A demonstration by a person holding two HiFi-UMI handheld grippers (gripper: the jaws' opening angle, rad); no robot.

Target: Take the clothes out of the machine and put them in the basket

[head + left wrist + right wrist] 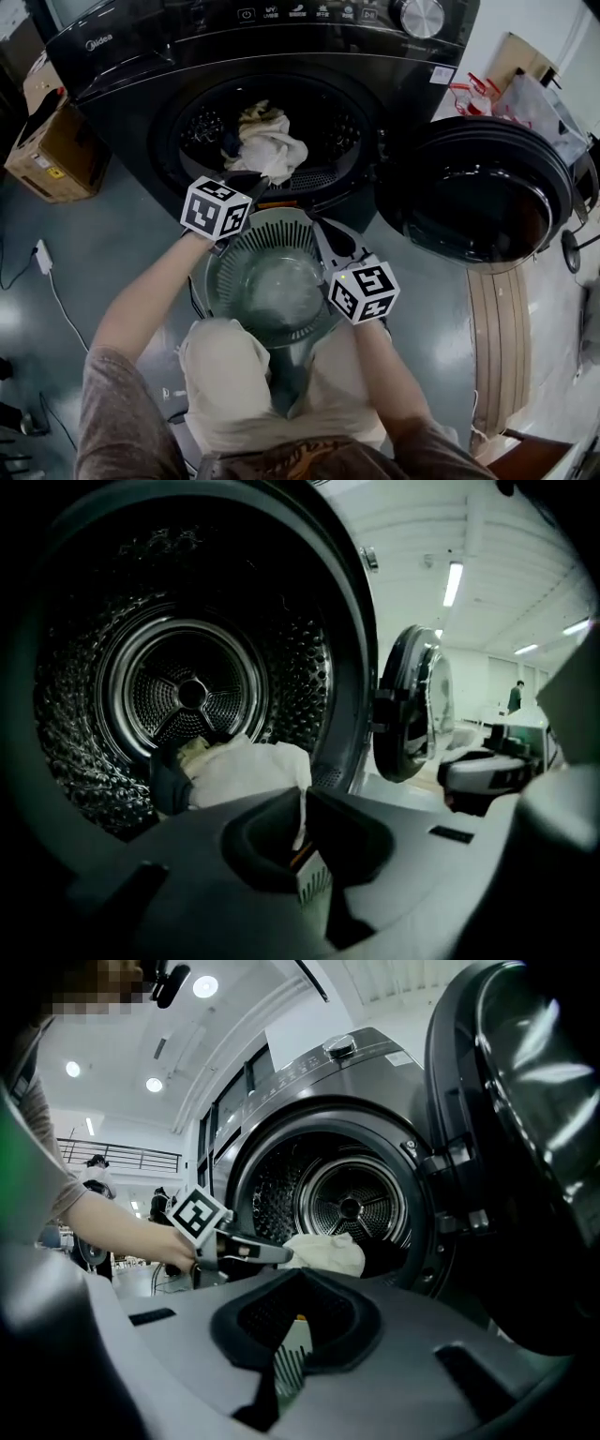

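Ceiling lights (453, 581) burn white in both gripper views, while the drum (187, 696) lies dark. Wide-angle bending curves the edges; glare streaks the door (534, 1072), and near foregrounds blur.

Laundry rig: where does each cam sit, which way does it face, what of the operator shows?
Head view: on the head, steeply down onto drum, basket; shows both forearms, legs, left gripper, right gripper.
Left gripper view: on that gripper, facing into the drum; own jaws shut on white cloth.
Right gripper view: on that gripper, facing the drum beside the open door; shows left forearm, left gripper.
Shared: all see drum and white cloth.
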